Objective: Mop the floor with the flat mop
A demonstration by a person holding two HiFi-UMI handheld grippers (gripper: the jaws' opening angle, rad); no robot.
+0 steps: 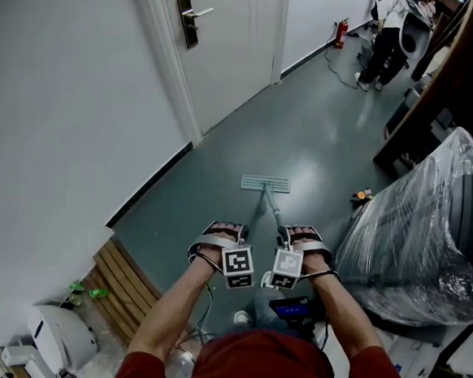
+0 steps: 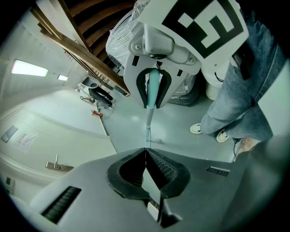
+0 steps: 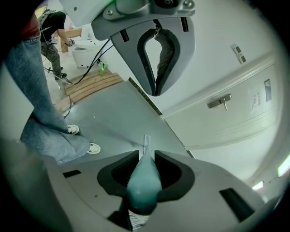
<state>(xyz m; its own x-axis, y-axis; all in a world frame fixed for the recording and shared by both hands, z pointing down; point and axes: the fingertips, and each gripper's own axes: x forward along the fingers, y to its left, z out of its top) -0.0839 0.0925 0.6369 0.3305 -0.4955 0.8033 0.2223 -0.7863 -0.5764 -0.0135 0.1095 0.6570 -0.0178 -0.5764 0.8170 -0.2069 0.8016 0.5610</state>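
Head view: one mop [image 1: 265, 183], left gripper [image 1: 224, 227], right gripper [image 1: 302, 231]

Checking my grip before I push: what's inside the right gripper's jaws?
The right gripper is closed on the teal mop handle, pressing its sides. The handle's bulky end covers most of the shaft beyond; only the mop head shows past the jaws.
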